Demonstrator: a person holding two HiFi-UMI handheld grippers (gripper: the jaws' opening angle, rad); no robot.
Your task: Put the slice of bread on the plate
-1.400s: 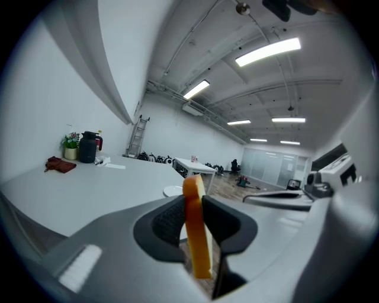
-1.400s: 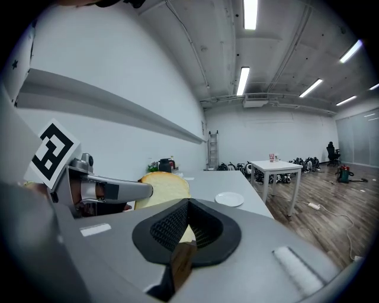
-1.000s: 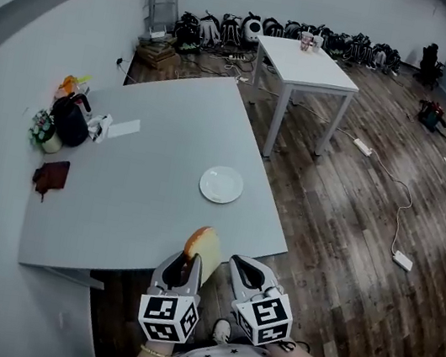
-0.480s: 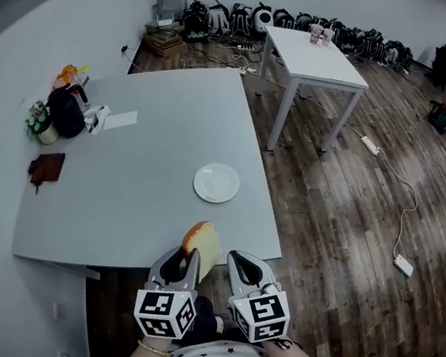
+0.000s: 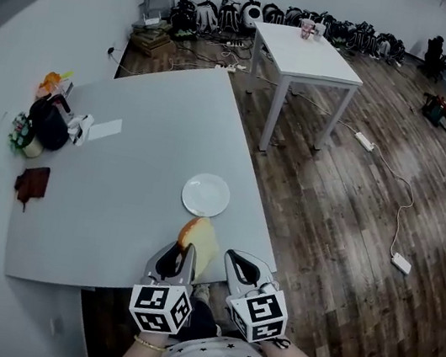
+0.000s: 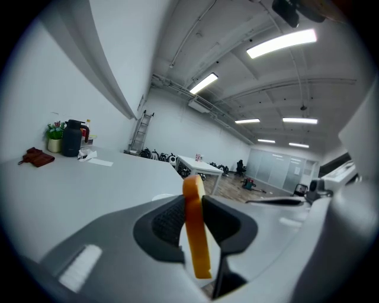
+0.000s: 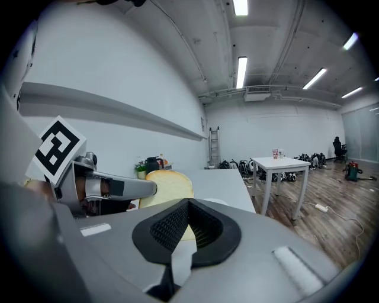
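Left gripper (image 5: 183, 254) pinches the slice of bread (image 5: 199, 238) on edge between its pads, with the plate (image 5: 206, 194) just ahead of it. The bread looks light, soft and easily crushed, so a gentle grip low on the slice suits it. Right gripper (image 5: 242, 267), alongside, is closed and empty.

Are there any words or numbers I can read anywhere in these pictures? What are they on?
No words or numbers can be read.
Marker cubes: black-and-white square patterns, not letters.
Cups on the far white table: print too small to read.
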